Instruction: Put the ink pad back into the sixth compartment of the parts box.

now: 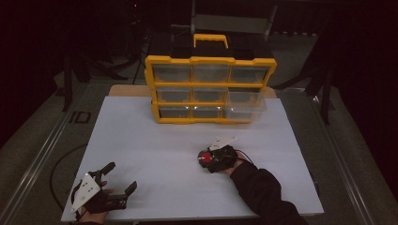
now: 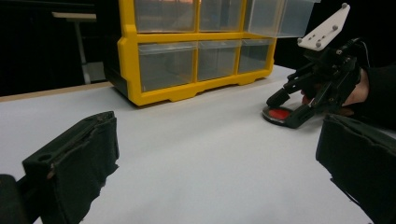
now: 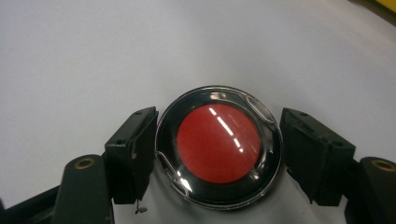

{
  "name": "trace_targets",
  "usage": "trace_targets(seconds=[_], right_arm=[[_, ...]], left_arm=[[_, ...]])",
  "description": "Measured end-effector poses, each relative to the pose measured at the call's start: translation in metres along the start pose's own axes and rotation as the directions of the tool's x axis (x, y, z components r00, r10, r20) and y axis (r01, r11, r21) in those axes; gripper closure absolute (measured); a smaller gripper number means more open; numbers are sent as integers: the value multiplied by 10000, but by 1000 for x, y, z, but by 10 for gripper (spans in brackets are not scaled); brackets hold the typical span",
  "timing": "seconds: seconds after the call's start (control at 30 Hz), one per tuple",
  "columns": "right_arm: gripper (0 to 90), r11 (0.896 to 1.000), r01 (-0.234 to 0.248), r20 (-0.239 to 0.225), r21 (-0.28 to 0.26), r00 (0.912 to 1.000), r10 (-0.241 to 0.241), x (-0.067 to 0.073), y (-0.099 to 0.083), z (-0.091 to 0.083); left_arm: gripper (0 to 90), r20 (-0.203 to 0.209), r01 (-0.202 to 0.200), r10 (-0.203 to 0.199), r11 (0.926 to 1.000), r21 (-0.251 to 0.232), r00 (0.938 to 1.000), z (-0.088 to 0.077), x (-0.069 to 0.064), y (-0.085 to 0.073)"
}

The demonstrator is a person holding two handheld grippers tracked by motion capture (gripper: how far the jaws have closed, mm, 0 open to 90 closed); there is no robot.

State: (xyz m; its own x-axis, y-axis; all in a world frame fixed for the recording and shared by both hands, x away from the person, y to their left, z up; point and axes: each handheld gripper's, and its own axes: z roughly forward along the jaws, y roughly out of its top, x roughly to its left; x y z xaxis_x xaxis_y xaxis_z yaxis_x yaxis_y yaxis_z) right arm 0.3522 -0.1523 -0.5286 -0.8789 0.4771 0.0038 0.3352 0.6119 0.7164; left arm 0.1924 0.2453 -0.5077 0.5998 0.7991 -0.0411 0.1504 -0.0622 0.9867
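We see the right claw (image 3: 219, 154) spread around a round red disc (image 3: 218, 142) with a black rim; one jaw touches it, the other sits just beside. The disc lies flat on the white surface (image 1: 155, 140). The left claw (image 1: 121, 177) is spread wide, holding nothing. Behind stands a yellow drawer box (image 1: 210, 89), one drawer pulled out.

We note a white desk (image 1: 141, 140) carrying two items — a yellow drawer organiser (image 1: 210, 89) at the far edge, a round red-centred disc (image 1: 204, 158) nearer us.
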Motion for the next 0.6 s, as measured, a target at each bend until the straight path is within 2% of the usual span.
trace_targets(seconds=[0.33, 0.6], right_arm=[[297, 9996, -160, -24, 241, 9999, 161, 1, 5, -1], [296, 9998, -155, 67, 102, 9999, 154, 3, 15, -15]], left_arm=[[0, 1, 69, -69, 10000, -30, 10000, 0, 0, 0], [0, 13, 40, -40, 10000, -22, 10000, 0, 0, 0]])
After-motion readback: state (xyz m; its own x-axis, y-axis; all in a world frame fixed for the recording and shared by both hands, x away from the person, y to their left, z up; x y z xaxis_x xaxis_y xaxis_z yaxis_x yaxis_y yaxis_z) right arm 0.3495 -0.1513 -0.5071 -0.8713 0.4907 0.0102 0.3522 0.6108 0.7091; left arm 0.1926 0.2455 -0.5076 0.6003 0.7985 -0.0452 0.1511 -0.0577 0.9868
